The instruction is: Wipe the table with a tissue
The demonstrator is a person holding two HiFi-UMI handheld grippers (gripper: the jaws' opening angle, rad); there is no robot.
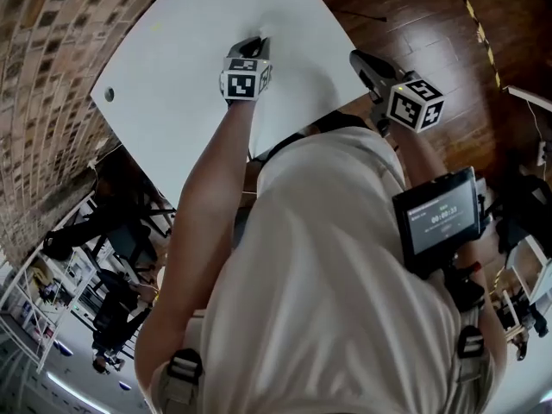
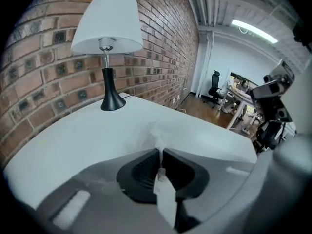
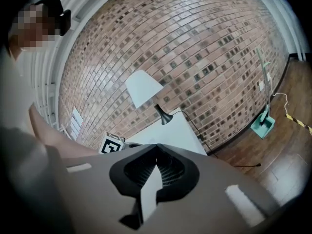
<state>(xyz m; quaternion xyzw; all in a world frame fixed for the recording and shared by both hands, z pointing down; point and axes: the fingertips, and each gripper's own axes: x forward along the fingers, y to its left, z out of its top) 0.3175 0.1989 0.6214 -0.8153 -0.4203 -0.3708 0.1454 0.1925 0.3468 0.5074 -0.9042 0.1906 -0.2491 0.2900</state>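
Left claw [image 2: 161, 152]: clenched on the tissue [image 2: 157, 136] — a thin white wisp pinched between its tips, low centre of the left gripper view.
Tissue: at the claw tips, against the white tabletop [image 2: 87, 135] (upper centre of the head view).
Right claw [image 3: 157, 147]: jaws together, nothing between them — upper right of the head view, just off the tabletop's right edge.
Lamp [image 2: 107, 43]: white shade, black base, standing on the tabletop by the brick wall [image 2: 165, 48], upper left.

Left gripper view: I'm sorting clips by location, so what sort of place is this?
Probably an office or studio: brick wall, white table with a lamp, an office chair and desks behind.
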